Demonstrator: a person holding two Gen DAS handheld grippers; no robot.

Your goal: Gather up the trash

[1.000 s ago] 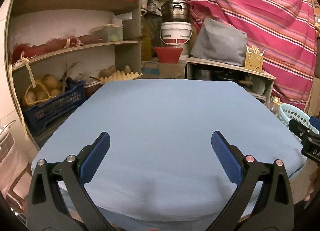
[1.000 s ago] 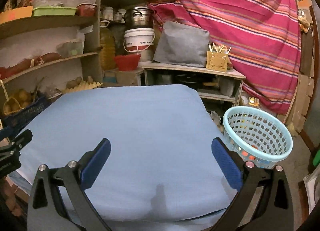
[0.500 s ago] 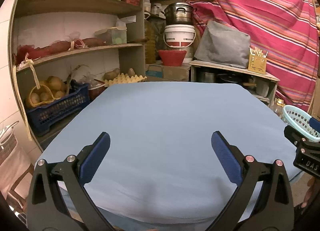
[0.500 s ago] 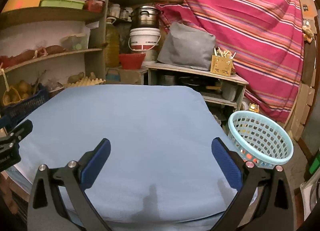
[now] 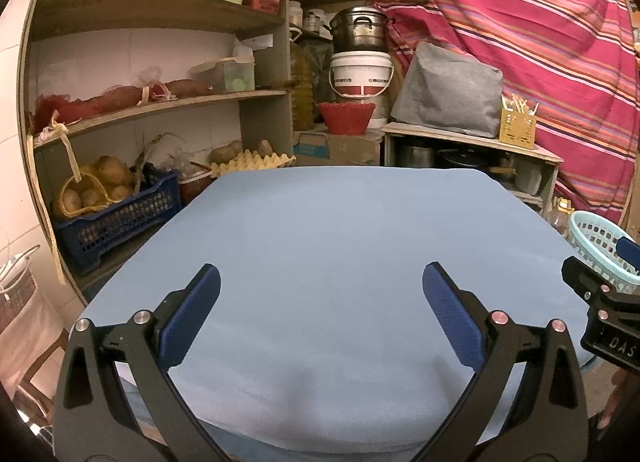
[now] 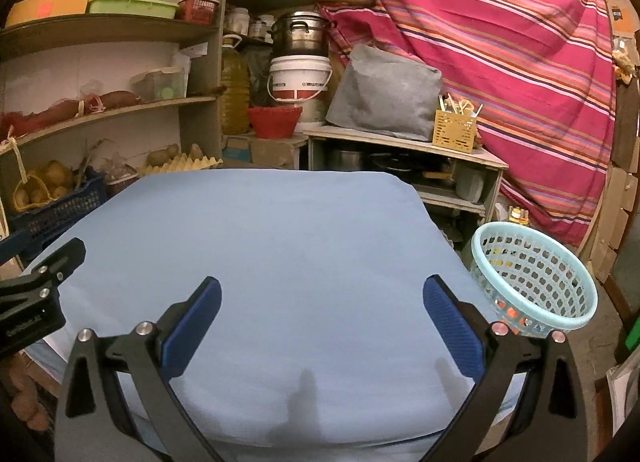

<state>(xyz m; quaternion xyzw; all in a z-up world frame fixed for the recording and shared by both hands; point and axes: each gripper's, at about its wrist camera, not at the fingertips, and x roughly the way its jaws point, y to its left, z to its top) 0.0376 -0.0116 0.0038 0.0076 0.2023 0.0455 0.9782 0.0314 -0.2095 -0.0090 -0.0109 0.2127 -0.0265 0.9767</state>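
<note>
A table with a pale blue cloth fills both views; no trash shows on it. A light blue perforated basket stands on the floor right of the table, with small colourful bits inside; its rim also shows in the left wrist view. My left gripper is open and empty above the table's near edge. My right gripper is open and empty above the near edge too. Each gripper's body shows at the other view's side.
Wooden shelves with potatoes, a blue crate and boxes stand to the left. A low cabinet with pots, a white bucket and a striped red curtain lie behind the table.
Both grippers have drawn back and tilted up a little, so the table looks farther and more of the shelves shows. Both stay open and empty.
</note>
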